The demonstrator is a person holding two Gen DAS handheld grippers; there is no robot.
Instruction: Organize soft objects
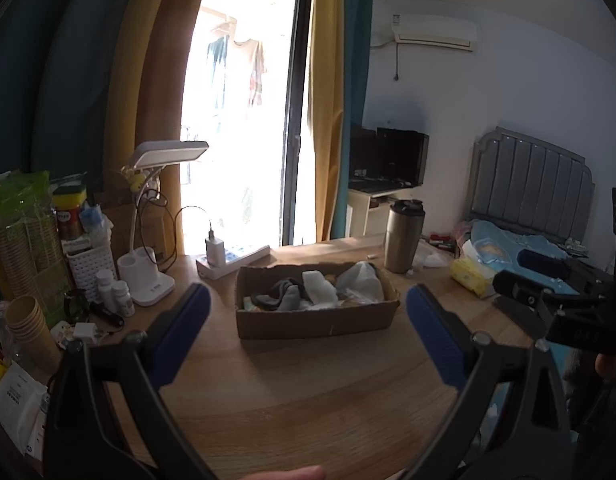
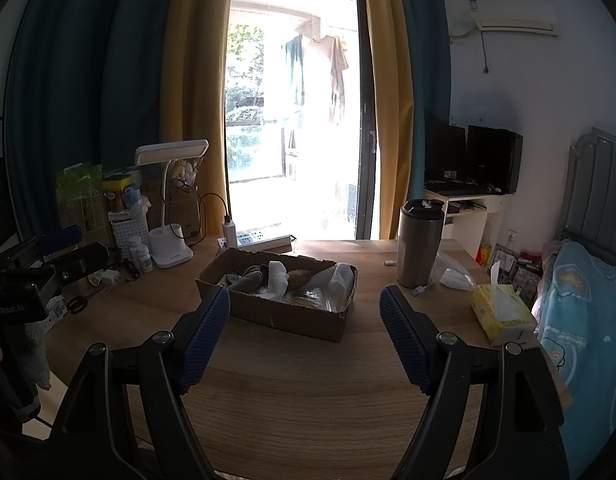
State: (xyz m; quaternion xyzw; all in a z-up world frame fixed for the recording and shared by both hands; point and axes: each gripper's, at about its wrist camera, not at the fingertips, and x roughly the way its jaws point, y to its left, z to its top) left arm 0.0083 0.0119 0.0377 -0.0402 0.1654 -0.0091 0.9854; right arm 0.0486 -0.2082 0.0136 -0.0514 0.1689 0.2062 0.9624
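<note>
both grippers, left gripper (image 1: 308, 316) and right gripper (image 2: 304, 320), hang wide apart and empty over the table (image 2: 308, 392), while at twelve o'clock the cardboard box (image 1: 316, 322) already holds socks (image 1: 281, 296) and cloths (image 2: 277, 276), so sorting looks nearly done.

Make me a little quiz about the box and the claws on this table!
1. True or false: the left claw is holding a sock.
2. What stands right of the cardboard box: A) metal tumbler, B) teapot, C) vase?
3. Fill in: the gray sock lies ___ the box.

Key: 1 false, both the left and right claw are open and empty; 2 A; 3 inside.
</note>
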